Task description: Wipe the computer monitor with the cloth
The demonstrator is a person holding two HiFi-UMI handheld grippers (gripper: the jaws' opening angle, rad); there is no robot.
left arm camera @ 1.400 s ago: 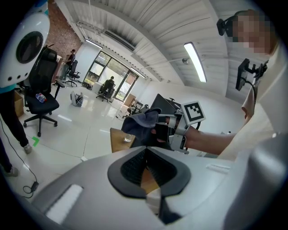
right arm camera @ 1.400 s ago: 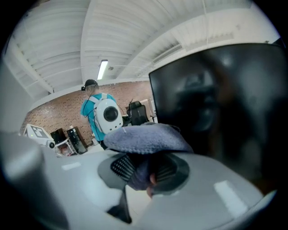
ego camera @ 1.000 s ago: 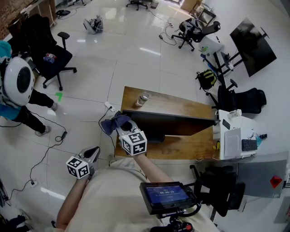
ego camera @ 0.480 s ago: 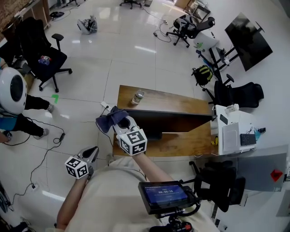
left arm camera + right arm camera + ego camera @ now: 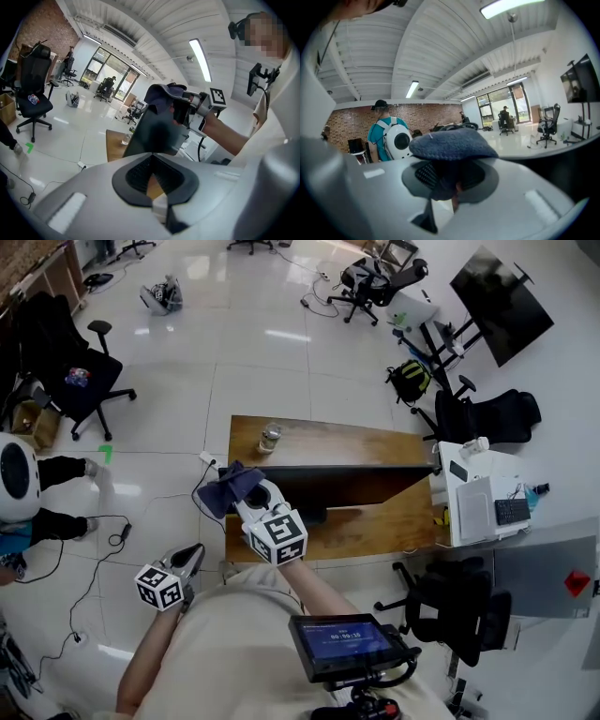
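A dark monitor (image 5: 337, 486) stands on a wooden desk (image 5: 384, 526), seen from above. My right gripper (image 5: 255, 498) is shut on a dark blue cloth (image 5: 230, 488) at the monitor's left end. In the right gripper view the cloth (image 5: 452, 143) bulges over the right gripper (image 5: 450, 180) and hides its pads. My left gripper (image 5: 190, 559) hangs low at the left, away from the desk, shut with nothing in it. The left gripper view looks over the left gripper (image 5: 151, 161) at the monitor (image 5: 157, 133), with the cloth (image 5: 161, 96) at its top corner.
A glass jar (image 5: 270, 437) stands on the desk's far left part. A white cabinet (image 5: 478, 507) adjoins the desk's right end, and a black office chair (image 5: 450, 606) stands near it. A person with a white backpack (image 5: 17, 488) is at the left, and cables (image 5: 103, 549) lie on the floor.
The head view has tilted, so the desk sits a little lower left. The right gripper keeps the cloth at the monitor's left end. The person with the backpack has shifted down in the view.
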